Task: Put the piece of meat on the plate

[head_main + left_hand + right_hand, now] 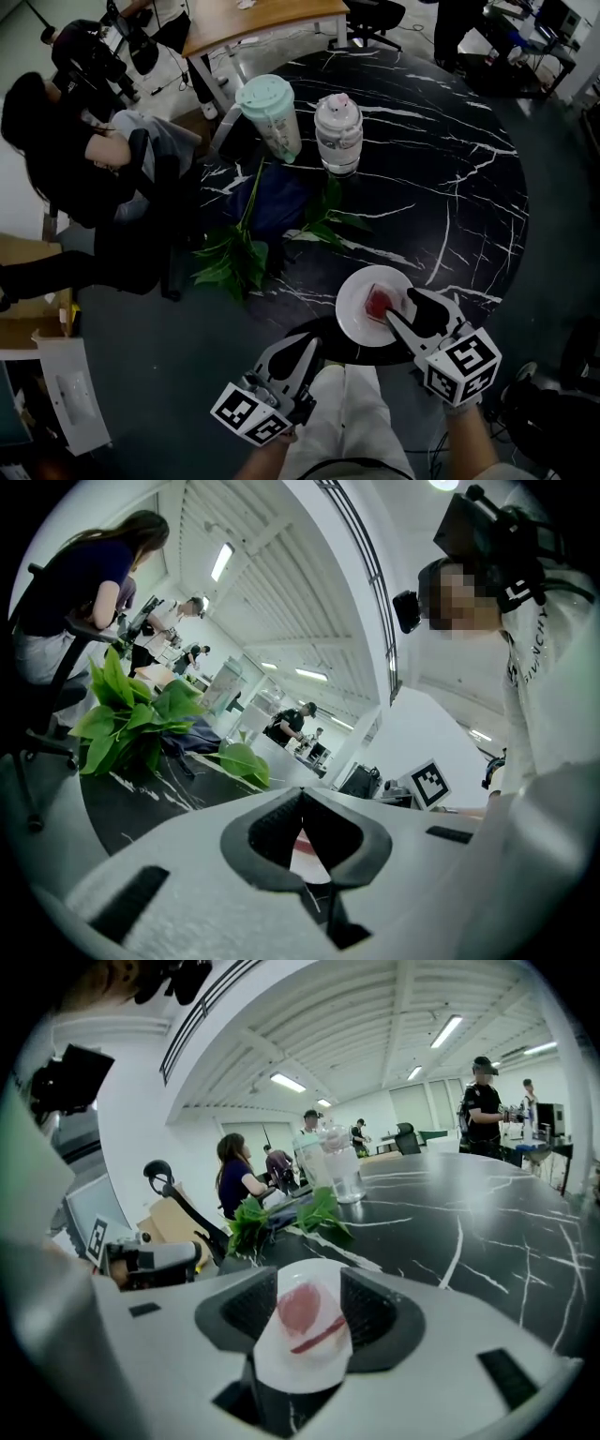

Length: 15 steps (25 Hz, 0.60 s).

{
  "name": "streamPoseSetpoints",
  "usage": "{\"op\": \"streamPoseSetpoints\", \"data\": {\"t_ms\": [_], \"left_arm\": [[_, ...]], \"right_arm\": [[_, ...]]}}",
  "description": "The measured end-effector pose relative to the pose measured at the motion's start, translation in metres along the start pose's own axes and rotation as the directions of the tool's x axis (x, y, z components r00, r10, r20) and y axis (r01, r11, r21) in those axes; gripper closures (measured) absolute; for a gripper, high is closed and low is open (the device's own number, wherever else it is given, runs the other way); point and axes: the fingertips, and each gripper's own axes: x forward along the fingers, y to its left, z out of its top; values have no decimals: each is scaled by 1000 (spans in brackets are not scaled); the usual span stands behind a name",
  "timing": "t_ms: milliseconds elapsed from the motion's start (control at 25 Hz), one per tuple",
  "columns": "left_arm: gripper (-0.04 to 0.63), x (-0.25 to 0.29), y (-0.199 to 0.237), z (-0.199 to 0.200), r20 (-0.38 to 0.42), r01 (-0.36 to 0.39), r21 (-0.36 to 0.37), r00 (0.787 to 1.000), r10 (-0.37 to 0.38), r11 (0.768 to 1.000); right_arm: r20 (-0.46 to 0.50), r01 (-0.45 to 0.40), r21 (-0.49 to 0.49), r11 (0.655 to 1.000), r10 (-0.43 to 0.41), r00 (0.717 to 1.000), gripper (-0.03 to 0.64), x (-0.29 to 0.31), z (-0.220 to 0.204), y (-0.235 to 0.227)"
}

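Meat (378, 303) looks placed on the plate (349, 317), lower right; your right gripper (403, 307) jaws apart and empty, left gripper (298, 349) jaws together; just back away

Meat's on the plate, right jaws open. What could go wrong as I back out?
The right gripper stands open close beside the meat; a sideways pull could drag it off the plate. The plate lies near the edge of the table, so a bump might push it over.

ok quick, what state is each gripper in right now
left gripper: closed, holding nothing
right gripper: open, holding nothing; the piece of meat lies on the plate
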Motion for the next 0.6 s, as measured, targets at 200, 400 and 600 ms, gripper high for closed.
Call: {"op": "streamPoseSetpoints", "data": {"t_ms": [200, 400, 600], "left_arm": [[586, 8, -27, 27, 17, 52, 34, 998, -53, 998], [586, 17, -58, 56, 23, 131, 77, 991, -133, 988], [586, 19, -87, 77, 22, 196, 109, 980, -200, 974]], "right_arm": [[102, -53, 72, 996, 45, 994, 431, -30, 32, 24], [146, -51, 26, 998, 47, 988, 500, -64, 60, 52], [151, -59, 42, 997, 52, 987, 579, -91, 64, 76]]}}
